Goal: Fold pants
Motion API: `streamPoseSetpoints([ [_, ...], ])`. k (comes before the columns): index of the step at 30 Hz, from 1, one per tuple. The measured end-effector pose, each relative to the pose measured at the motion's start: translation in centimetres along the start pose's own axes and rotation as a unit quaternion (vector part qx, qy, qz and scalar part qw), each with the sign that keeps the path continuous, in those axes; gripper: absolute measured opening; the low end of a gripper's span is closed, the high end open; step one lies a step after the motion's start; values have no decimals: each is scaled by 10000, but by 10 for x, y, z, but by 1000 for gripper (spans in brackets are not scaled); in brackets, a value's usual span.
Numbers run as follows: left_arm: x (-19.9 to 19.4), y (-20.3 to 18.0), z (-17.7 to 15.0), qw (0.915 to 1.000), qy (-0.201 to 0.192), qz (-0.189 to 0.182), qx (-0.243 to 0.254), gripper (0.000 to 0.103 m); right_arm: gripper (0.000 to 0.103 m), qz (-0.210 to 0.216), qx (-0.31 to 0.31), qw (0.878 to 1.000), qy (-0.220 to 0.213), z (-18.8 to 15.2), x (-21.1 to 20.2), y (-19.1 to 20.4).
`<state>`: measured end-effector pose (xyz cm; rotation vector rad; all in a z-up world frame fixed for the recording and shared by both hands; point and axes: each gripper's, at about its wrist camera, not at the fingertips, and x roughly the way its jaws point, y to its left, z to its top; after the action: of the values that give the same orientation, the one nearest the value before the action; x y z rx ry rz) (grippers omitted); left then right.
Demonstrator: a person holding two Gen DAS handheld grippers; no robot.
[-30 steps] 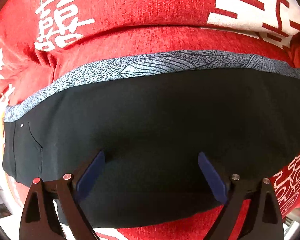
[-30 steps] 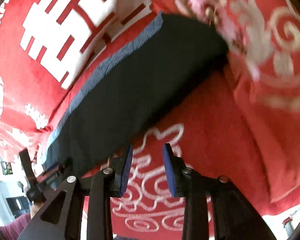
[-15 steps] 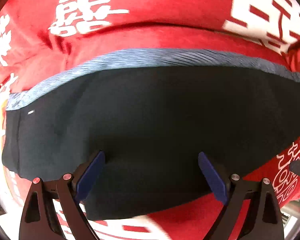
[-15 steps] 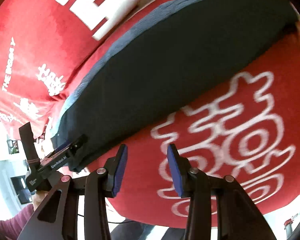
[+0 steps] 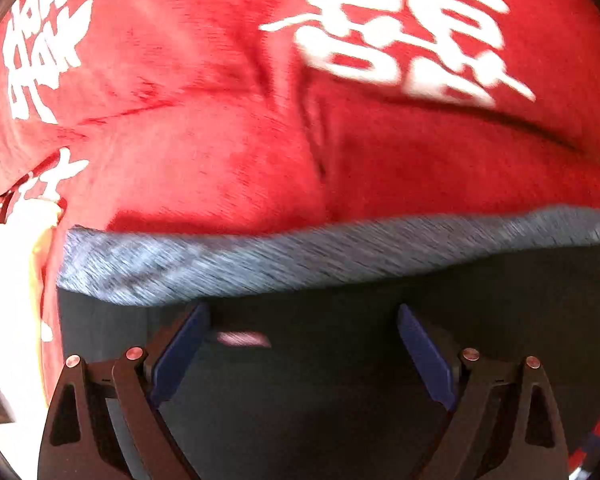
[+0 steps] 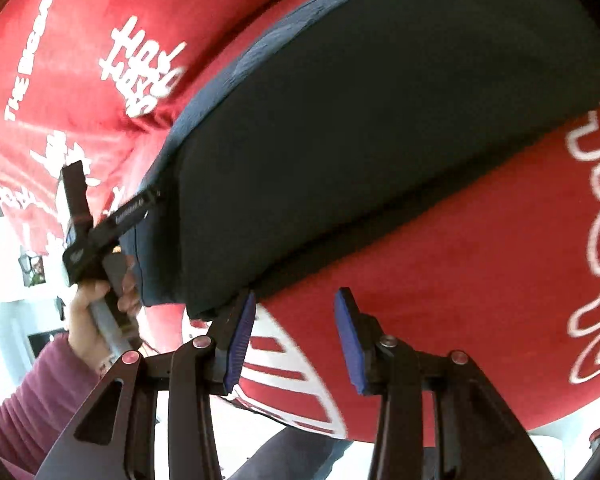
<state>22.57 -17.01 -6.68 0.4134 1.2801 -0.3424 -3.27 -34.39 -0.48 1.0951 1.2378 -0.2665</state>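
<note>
Folded pants on red blanket, white lettering around.

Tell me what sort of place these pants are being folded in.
Probably a home bedroom: the dark pants lie on a soft red blanket printed with white characters, seemingly bedding, and a pale wall with small framed pictures shows beyond it.

close wrist views, shared pants

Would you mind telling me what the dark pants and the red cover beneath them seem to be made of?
Pants: probably smooth, matte knit; no sheen, grey heathered waistband. Red cover: likely plush fleece or velvet; brushed nap shows streaks.
</note>
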Motion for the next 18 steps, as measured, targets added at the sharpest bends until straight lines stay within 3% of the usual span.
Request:
streamPoseSetpoints([
  [2, 0, 21, 4, 9993, -161, 338, -88, 95, 45, -75, -77, 9999, 71, -2, 8, 11],
  [6, -5, 61, 2, 9988, -7, 150, -474, 95, 45, -119, -87, 9998, 158, -4, 14, 20],
  [10, -24, 75, -22, 9995, -54, 299, -128, 95, 50, 173, -81, 9997, 121, -2, 16, 27],
  [12, -20, 82, -42, 9990, 114, 426, -39, 95, 53, 344, -44, 9993, 111, -1, 20, 28],
  [14, -14, 94, -60, 9992, 128, 294, -230, 103, 54, 539, -12, 9984, 151, -1, 30, 30],
  [16, -10, 107, -67, 9980, 100, -92, -613, 103, 54, 734, 47, 9969, 280, -4, 41, 28],
  [18, -8, 109, -67, 9981, 105, -140, -595, 103, 54, 923, 64, 9950, 382, -8, 52, 27],
])
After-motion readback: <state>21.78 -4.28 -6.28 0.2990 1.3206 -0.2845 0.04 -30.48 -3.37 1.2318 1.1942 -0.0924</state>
